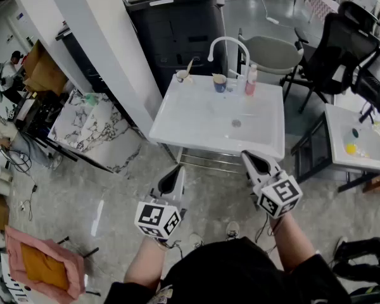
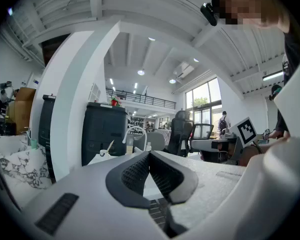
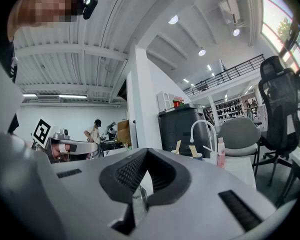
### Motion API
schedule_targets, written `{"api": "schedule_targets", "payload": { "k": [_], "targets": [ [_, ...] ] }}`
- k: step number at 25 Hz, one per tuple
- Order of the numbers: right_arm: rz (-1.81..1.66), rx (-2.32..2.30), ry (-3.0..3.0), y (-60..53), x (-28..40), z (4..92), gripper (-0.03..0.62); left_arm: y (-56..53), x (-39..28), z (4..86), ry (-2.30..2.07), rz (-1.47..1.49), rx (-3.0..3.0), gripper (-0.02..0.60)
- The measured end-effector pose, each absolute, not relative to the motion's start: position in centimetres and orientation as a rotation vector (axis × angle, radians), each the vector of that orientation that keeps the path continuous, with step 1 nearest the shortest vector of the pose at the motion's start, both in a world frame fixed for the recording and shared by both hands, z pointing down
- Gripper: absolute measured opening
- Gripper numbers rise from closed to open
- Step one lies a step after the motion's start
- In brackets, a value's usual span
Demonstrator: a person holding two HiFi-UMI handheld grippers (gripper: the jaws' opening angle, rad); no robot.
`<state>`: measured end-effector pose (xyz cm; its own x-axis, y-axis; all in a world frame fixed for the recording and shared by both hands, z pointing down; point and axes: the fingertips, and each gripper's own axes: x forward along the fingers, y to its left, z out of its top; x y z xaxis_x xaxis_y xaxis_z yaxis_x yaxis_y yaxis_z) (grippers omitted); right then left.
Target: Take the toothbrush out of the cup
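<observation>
A white sink (image 1: 196, 122) stands ahead of me with a curved faucet (image 1: 227, 43) at its back edge. At its back left sits a small white cup (image 1: 182, 76) with a pale toothbrush (image 1: 189, 67) leaning out of it. The same cup (image 2: 104, 154) (image 3: 175, 153) is small and far off in both gripper views. A blue cup (image 1: 220, 83) and a pink bottle (image 1: 251, 80) stand by the faucet. My left gripper (image 1: 178, 170) (image 2: 149, 154) and right gripper (image 1: 247, 156) (image 3: 146, 152) are level in front of the sink's near edge. Both are shut and empty.
A black cabinet (image 1: 177, 24) stands behind the sink, with a white pillar (image 1: 95, 43) and a marble-topped table (image 1: 88, 125) to its left. A grey chair (image 1: 272, 50) and a black office chair (image 1: 342, 43) are at the back right. A second white basin (image 1: 361, 160) is at the right.
</observation>
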<state>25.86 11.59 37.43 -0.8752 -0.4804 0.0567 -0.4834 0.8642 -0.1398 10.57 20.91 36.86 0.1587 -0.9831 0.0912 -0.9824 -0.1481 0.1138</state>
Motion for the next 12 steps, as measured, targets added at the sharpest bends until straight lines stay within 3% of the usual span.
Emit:
{"api": "schedule_targets", "payload": {
  "k": [12],
  "targets": [
    [0.265, 0.762, -3.051, 11.08, 26.66, 37.44, 0.0, 20.57, 11.33, 36.84, -1.967, -0.015, 2.27, 0.003]
  ]
}}
